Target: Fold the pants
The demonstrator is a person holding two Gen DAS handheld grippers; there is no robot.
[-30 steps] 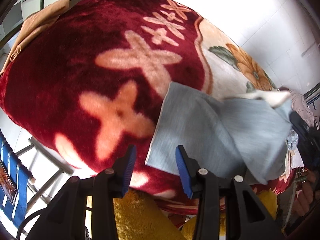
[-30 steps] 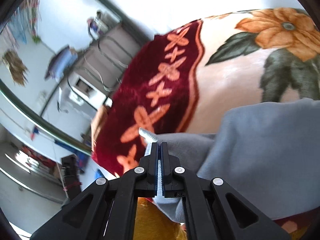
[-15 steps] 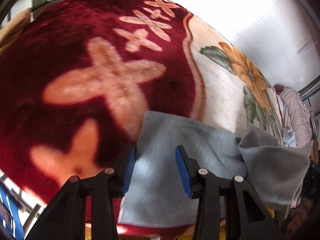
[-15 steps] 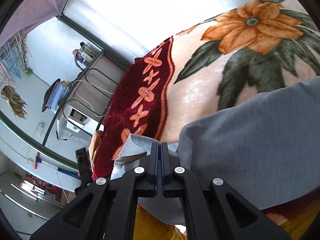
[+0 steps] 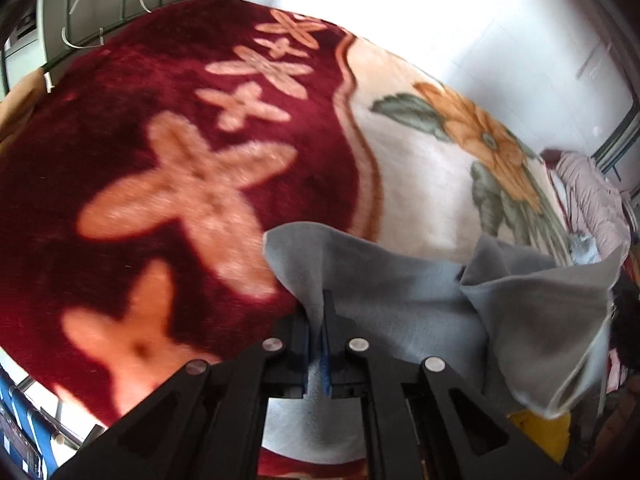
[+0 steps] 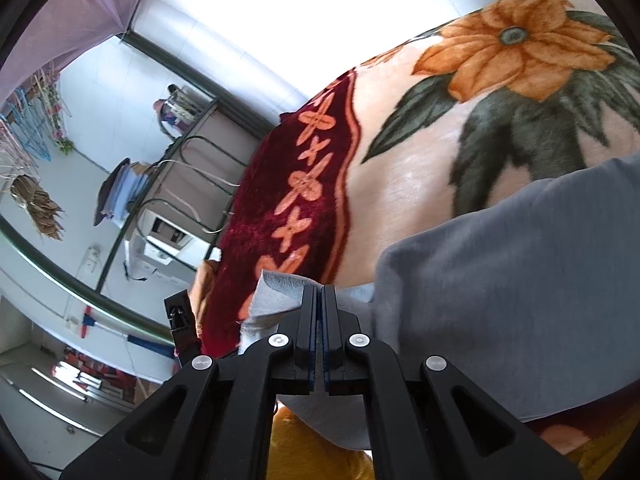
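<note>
On the bed, a plush blanket [image 5: 192, 152] with a dark red border of peach crosses and a cream field with an orange flower [image 6: 512, 48] carries the grey pants [image 5: 400, 304]. They lie near the blanket's near edge, across the seam between red border and cream field, partly lifted and creased. The left hand-held gripper [image 5: 318, 320] is clamped on a fold of the grey cloth: the fabric rises in a ridge between its blue pads and shows again below them, behind the black frame. To the right in the left wrist view a second layer of the pants stands up in a loose peak. The right hand-held gripper [image 6: 319, 308] has its jaws pressed together on the cloth too, with a pale corner of the pants [image 6: 500, 280] sticking out to the left of the tips and a broad grey sweep of fabric lying to the right over the blanket. Yellow cloth [image 6: 312, 440] shows beneath the right gripper's frame. A metal rack [image 6: 180, 184] stands against the tiled wall beyond the bed.
</note>
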